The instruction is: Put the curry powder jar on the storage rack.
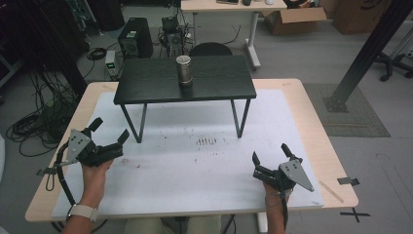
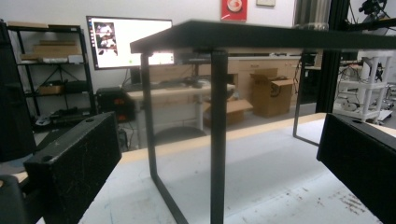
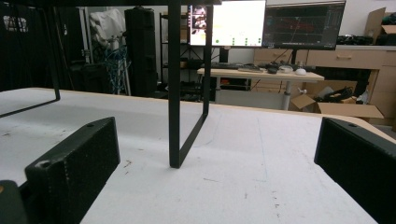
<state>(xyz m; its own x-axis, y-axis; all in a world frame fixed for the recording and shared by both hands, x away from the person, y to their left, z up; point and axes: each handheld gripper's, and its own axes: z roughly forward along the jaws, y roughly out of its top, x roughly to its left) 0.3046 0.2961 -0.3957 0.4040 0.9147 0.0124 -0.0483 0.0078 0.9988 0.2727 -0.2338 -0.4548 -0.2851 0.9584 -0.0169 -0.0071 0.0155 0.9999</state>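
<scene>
While unheld: one can (image 1: 183,69), two grippers.

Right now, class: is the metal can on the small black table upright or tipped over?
Upright. The metal can stands on its base on the small black table, its round top facing up.
</scene>
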